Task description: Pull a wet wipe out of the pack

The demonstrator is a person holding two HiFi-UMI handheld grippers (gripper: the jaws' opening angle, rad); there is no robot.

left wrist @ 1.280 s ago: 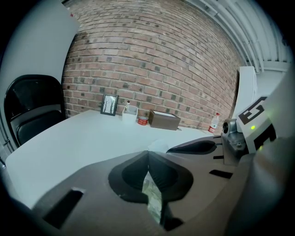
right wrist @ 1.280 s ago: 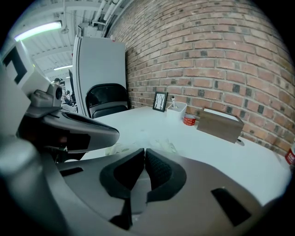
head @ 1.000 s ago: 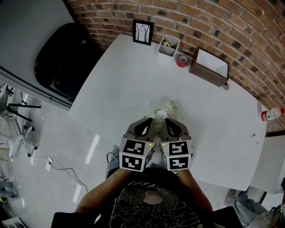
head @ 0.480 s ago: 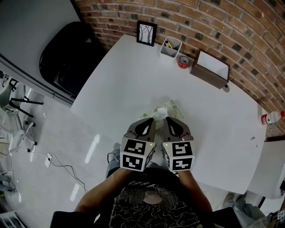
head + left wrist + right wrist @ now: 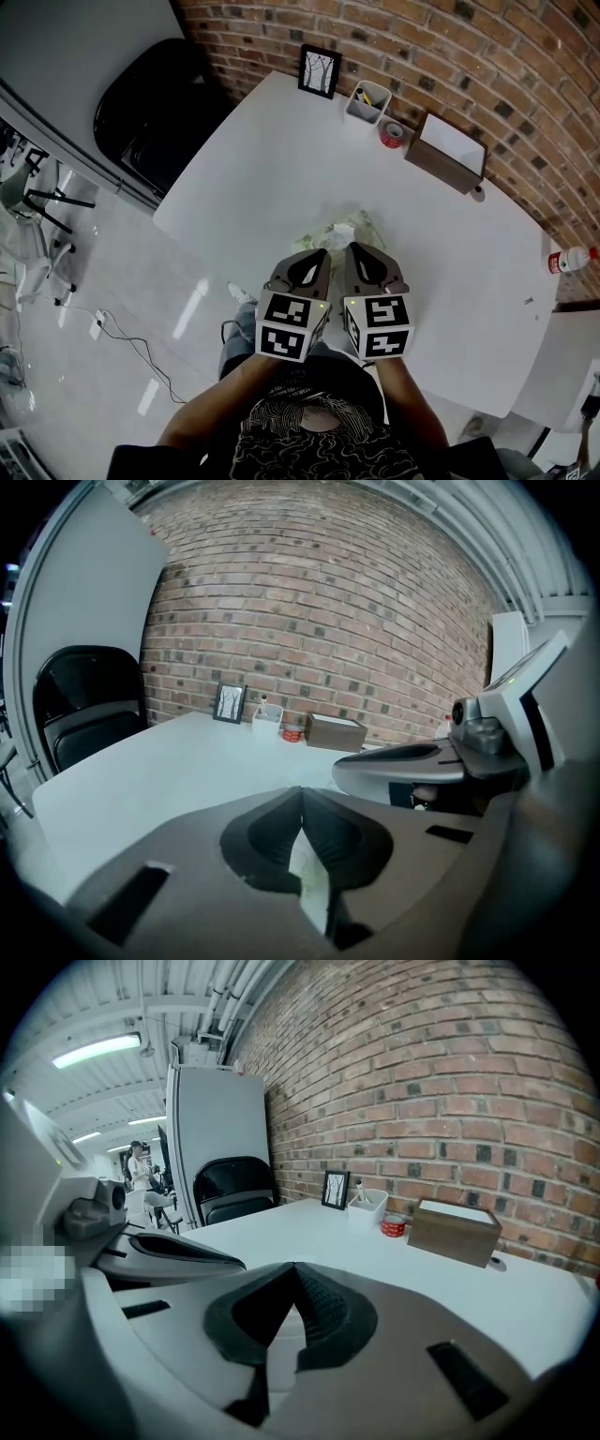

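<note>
The wet wipe pack (image 5: 361,228) lies crumpled on the white table (image 5: 281,159), greenish, with a white wipe (image 5: 341,232) sticking up from it. My left gripper (image 5: 324,252) and right gripper (image 5: 350,247) hover side by side, tips at the pack's near edge. In the left gripper view the left gripper (image 5: 300,790) has its jaws shut tip to tip, and a pale greenish-white sheet (image 5: 314,888) shows in the gap behind the tips. The right gripper (image 5: 293,1267) is shut the same way, with plain white in its gap. I cannot tell whether either one pinches anything.
Along the brick wall stand a framed picture (image 5: 320,70), a white pen holder (image 5: 367,100), a red tape roll (image 5: 391,134) and a brown tissue box (image 5: 448,150). A bottle (image 5: 569,259) sits at the right edge. A black chair (image 5: 150,112) is left of the table.
The head camera has shifted a little. Both grippers and the pack stay where they were.
</note>
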